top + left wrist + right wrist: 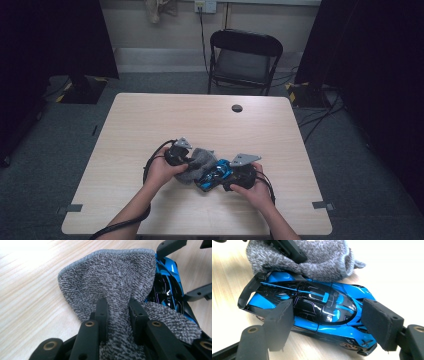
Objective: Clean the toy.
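Note:
A blue and black toy car (215,176) lies on the wooden table (150,120) near its front middle. A grey terry cloth (201,159) rests against the car's left side and partly over it. My left gripper (117,302) is shut on a bunched fold of the cloth (107,272), with the car (167,282) just beyond it. My right gripper (329,317) straddles the car (317,302), its pads pressed on the car's two sides. The cloth (312,255) covers the far edge of the car. In the high view my left gripper (194,160) and right gripper (222,176) almost meet.
A dark round hole (237,108) sits in the table's far part. A black folding chair (244,60) stands behind the table. Cables run over the floor at the right, and each gripper trails a cable toward the front edge.

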{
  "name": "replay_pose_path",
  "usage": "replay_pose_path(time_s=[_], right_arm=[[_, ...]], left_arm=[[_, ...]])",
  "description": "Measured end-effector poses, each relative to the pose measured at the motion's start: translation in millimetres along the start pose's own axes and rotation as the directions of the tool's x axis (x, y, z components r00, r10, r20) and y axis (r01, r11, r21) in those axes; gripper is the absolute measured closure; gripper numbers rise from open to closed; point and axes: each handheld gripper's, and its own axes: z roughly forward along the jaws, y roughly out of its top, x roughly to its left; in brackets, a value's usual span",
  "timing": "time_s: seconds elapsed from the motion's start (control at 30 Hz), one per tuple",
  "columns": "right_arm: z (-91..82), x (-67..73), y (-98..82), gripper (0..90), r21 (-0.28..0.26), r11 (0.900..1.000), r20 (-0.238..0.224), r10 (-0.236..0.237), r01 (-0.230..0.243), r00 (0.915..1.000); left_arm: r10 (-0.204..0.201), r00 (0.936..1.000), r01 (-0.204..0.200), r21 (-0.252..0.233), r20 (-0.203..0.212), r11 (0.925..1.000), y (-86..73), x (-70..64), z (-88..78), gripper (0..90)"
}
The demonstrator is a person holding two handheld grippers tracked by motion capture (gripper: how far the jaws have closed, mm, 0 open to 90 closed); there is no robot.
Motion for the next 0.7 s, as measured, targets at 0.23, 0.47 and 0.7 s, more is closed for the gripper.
replay_pose_path(time_s=[0.23, 0.47, 0.7], right_arm=[[-0.1, 0.1, -0.3, 26.0, -0.002, 1.0, 0.001, 0.0, 0.0, 1.0], [0.0, 0.1, 0.1, 26.0, 0.0, 1.0, 0.001, 0.001, -0.001, 1.0], [-0.1, -0.4, -0.1, 26.0, 0.001, 1.0, 0.0, -0.001, 0.001, 1.0]], left_arm=[[-0.006, 0.9996, 0.005, -0.033, -0.028, 0.9994, 4.3, 2.4, -7.2, 73.0], [-0.018, 0.9989, 0.016, -0.055, -0.043, 0.9984, 28.2, 6.0, 15.8, 72.4], [-0.005, 0.9996, 0.005, -0.024, -0.029, 0.9997, 46.3, 3.0, 45.3, 72.1]])
